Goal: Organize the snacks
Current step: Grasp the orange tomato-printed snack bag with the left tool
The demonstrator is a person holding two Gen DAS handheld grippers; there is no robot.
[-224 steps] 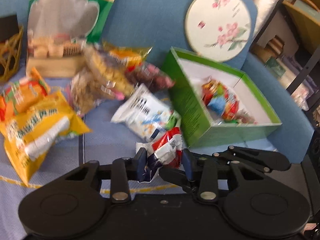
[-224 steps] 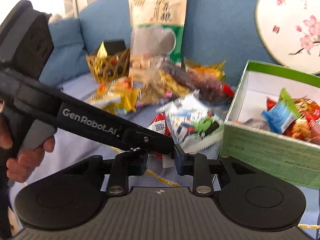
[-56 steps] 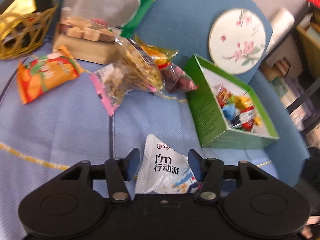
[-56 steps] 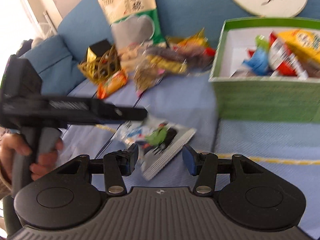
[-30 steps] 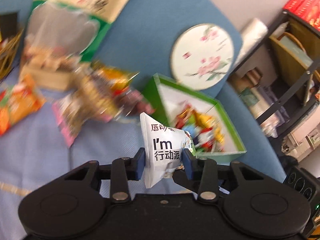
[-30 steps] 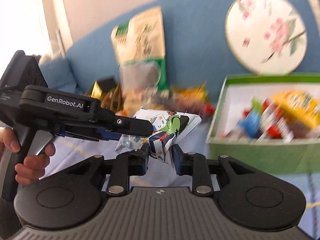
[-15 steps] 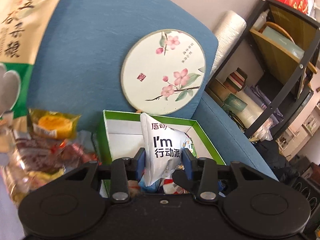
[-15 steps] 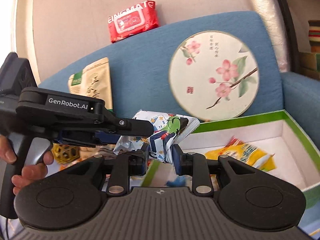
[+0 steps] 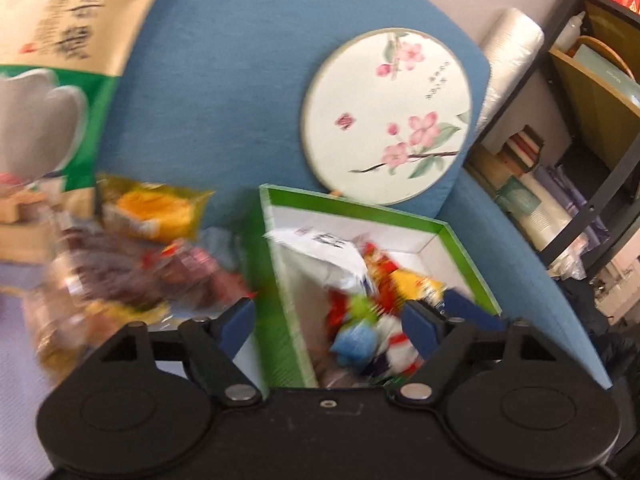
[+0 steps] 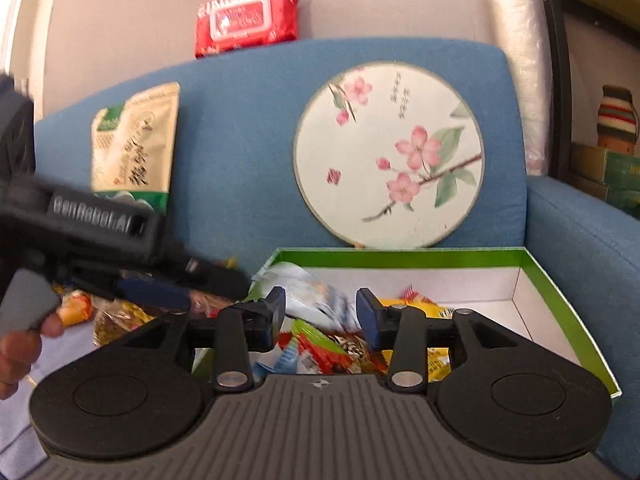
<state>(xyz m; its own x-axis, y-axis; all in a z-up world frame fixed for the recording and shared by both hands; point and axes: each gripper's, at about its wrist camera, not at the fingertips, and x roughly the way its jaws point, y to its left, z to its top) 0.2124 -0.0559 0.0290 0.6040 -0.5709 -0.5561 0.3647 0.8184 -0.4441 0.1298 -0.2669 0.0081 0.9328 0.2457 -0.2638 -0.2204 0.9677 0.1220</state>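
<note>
A green box (image 9: 280,312) with a white inside stands on the blue sofa and holds several snack packets. The white snack bag (image 9: 324,252) lies in it on top of the others; it also shows in the right wrist view (image 10: 316,300). My left gripper (image 9: 328,320) is open and empty above the box's near left part. My right gripper (image 10: 320,316) is open and empty over the box (image 10: 536,276). The left gripper's body (image 10: 120,248) crosses the right wrist view on the left.
Loose snack bags (image 9: 132,264) lie left of the box. A tall beige-green pouch (image 10: 134,148) and a round flowered fan (image 10: 388,152) lean on the sofa back. A red wipes pack (image 10: 246,20) sits on top. Shelves (image 9: 592,128) stand at the right.
Both grippers have opened and let go of the white snack bag, which has dropped into the green box. The left gripper has pulled back to the left.
</note>
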